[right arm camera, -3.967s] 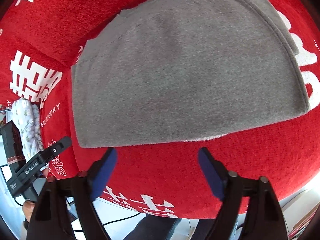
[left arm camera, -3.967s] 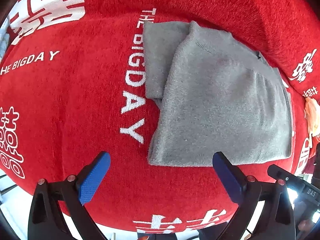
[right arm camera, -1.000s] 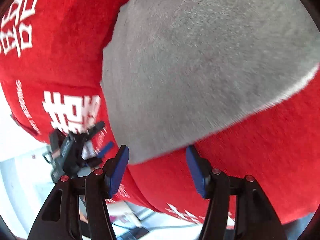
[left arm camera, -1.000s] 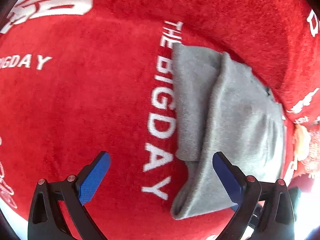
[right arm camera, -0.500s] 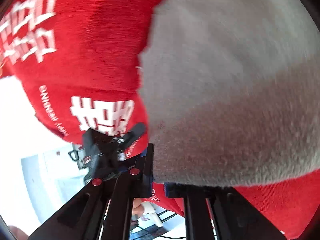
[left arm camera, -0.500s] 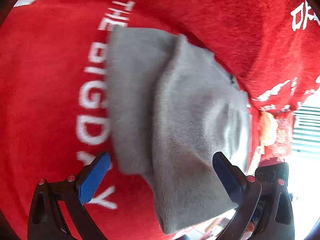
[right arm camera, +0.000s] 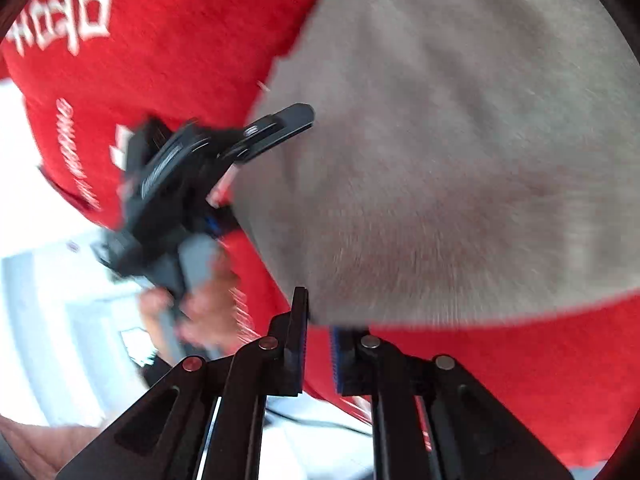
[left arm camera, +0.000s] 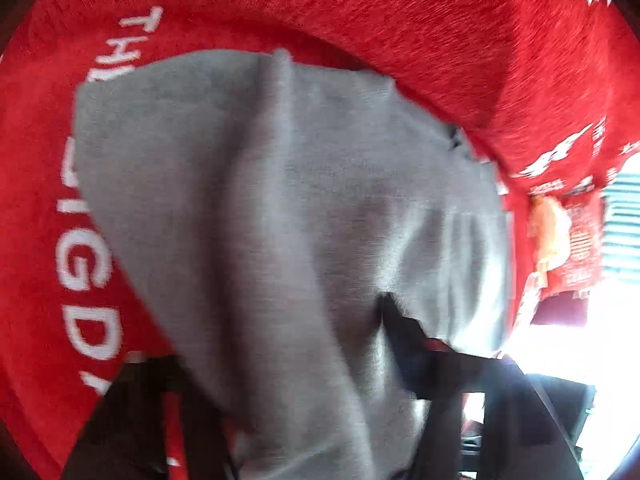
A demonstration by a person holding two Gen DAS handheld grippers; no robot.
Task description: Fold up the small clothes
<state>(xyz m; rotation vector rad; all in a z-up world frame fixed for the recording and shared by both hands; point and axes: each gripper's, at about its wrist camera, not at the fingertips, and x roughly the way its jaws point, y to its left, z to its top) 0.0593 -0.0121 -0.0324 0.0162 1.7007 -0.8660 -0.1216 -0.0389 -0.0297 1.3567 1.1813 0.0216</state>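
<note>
A folded grey garment [left arm camera: 280, 208] lies on the red cloth with white lettering [left arm camera: 400, 20]. In the left wrist view its near edge drapes over my left gripper [left arm camera: 296, 368] and hides the fingertips; the jaws look closed in on the cloth. In the right wrist view my right gripper [right arm camera: 318, 338] is shut on the near corner of the grey garment [right arm camera: 460, 152], which rises from the red cloth [right arm camera: 180, 40]. The left gripper [right arm camera: 224, 148] shows there too, at the garment's left edge.
A red and orange packet [left arm camera: 560, 240] lies at the right beyond the garment. The red cloth's edge [right arm camera: 80, 200] drops off at the left, with a bright floor below. The person's hand [right arm camera: 200, 304] holds the left gripper.
Both grippers have gone from open to closed on the garment's near edge. The left gripper moved in under the cloth. The edge is lifted.
</note>
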